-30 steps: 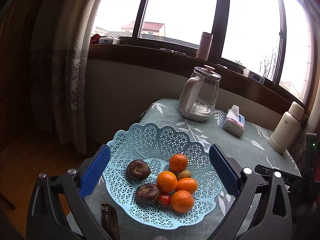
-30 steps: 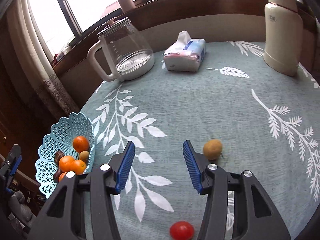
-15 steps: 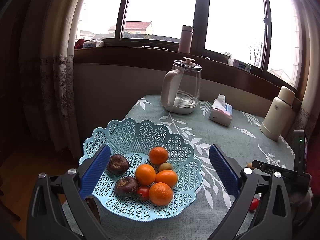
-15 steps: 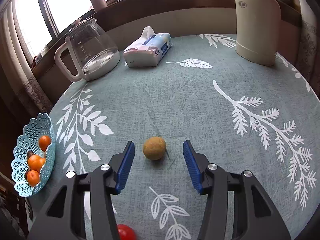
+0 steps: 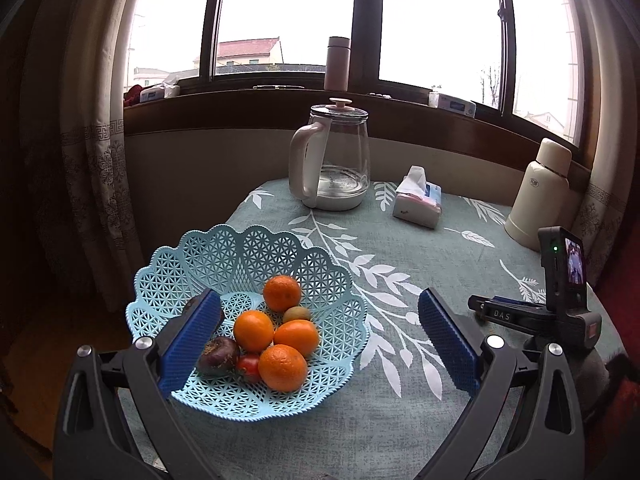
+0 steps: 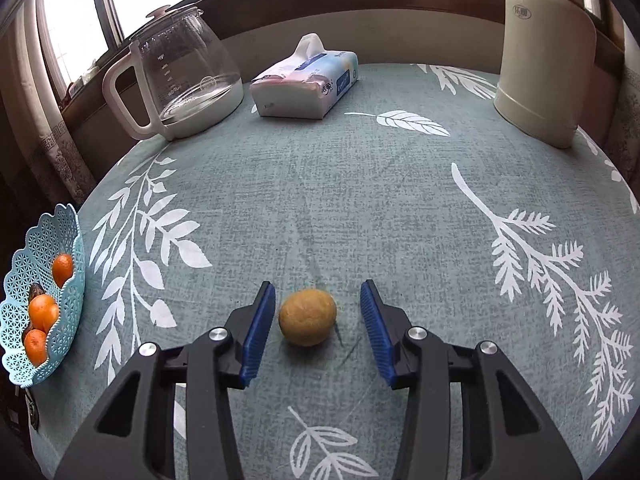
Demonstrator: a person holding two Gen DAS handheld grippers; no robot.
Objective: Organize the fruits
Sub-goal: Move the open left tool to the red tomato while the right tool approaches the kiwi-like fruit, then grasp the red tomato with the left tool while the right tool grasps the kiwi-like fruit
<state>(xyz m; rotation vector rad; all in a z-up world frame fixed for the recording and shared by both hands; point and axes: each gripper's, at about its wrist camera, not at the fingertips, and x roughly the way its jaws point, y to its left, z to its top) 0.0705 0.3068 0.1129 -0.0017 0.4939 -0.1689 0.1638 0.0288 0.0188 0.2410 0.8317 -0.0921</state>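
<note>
The right gripper (image 6: 318, 322) has moved in so its wide-apart pads now bracket the round tan-brown fruit (image 6: 307, 317) on the leaf-patterned teal tablecloth (image 6: 360, 200), untouched. It looks ready to close on it; the left gripper (image 5: 320, 340) hovers spread wide over the pale-blue lattice plastic basket (image 5: 224, 252).

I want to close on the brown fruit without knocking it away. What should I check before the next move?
1. Right hand-held gripper open: ok.
2. Brown fruit between its fingers: ok, though nearer the left pad.
3. Pads touching the fruit: cannot tell on the left.
4. Tablecloth around the fruit free of obstacles: ok.
5. Blue basket has room: ok.
6. Left hand-held gripper open, holding nothing: ok.
</note>
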